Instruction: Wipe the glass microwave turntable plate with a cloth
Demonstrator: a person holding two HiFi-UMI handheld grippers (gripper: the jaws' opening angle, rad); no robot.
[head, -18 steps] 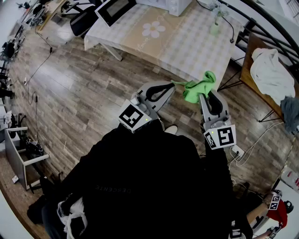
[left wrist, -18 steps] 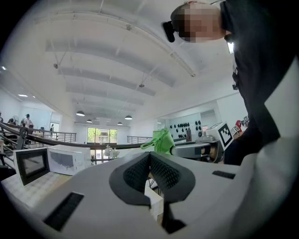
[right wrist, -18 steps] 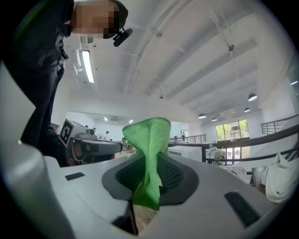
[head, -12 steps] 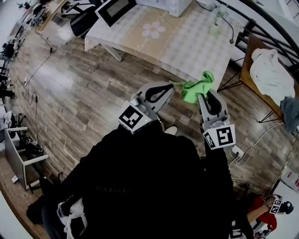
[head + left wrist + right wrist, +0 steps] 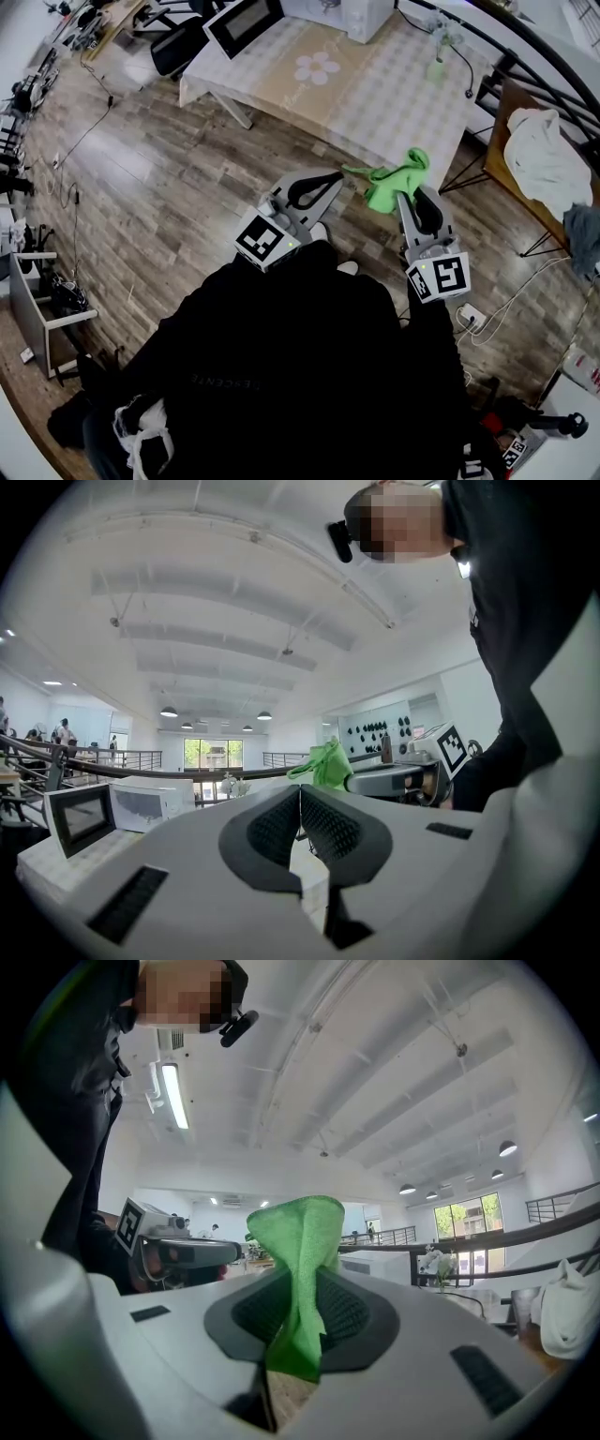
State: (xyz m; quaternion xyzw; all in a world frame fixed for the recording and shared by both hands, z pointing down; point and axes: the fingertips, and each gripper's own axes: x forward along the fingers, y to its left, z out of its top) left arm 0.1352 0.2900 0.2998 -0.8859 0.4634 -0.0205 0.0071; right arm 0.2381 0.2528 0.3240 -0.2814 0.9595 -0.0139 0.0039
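Desk [image 5: 394,103] stands ahead of both claws. Microwave [image 5: 361,14] on its far edge, screen [image 5: 246,21] leftward. Cloth [image 5: 398,173] in right claw [image 5: 401,194]; left claw [image 5: 339,175] just beside.

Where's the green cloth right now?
The green cloth is pinched in the right claw, right of centre in the head view, above the wood floor just short of the checked table, with the shut left claw beside it.

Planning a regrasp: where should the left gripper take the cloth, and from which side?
Take the cloth by the loose bunch beyond the right gripper jaws, coming from the left: a corner trails toward the left gripper, which is shut, so open first.
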